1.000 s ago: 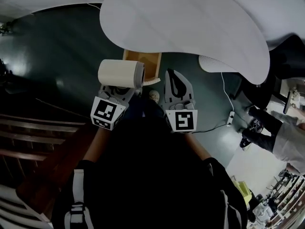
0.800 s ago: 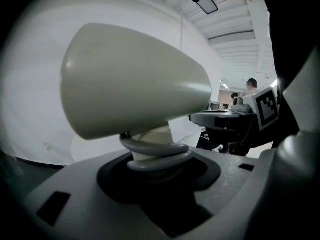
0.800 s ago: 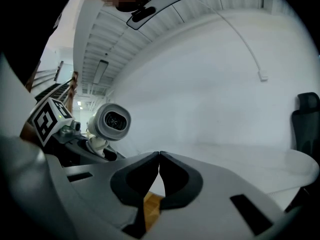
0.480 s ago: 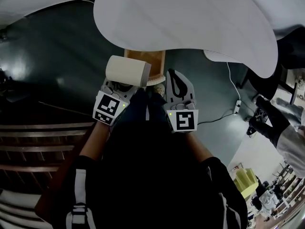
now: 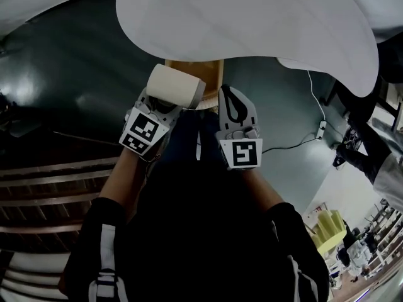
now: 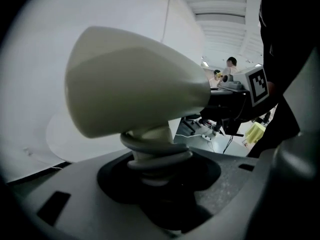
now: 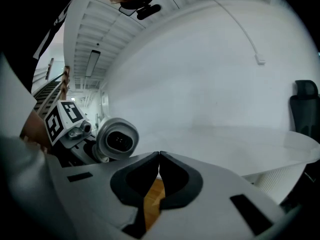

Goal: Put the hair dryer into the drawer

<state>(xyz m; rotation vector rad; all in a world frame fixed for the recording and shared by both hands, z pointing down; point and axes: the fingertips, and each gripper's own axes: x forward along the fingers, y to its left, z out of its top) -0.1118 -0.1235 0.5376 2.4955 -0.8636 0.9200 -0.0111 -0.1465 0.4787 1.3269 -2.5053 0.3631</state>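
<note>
A cream hair dryer (image 5: 173, 87) stands up out of my left gripper (image 5: 158, 107), whose jaws are shut on its handle. In the left gripper view the dryer's body (image 6: 130, 94) fills the middle, and a grey cord (image 6: 156, 154) is coiled round the handle between the jaws. My right gripper (image 5: 229, 93) is just right of it, shut and empty, its tips meeting (image 7: 159, 154). From there the dryer's round end (image 7: 117, 139) shows at the left. The wooden drawer (image 5: 194, 65) peeks out under the white table (image 5: 264, 24), just beyond both grippers.
Dark green floor lies all round. A white cable and power strip (image 5: 321, 129) lie on the floor at the right. Brown wooden slats (image 5: 50, 187) run along the left. People and a yellow object (image 5: 329, 228) are at the far right.
Both grippers have sunk, carrying the hair dryer along. In the head view the table edge now covers more of the wooden drawer.
</note>
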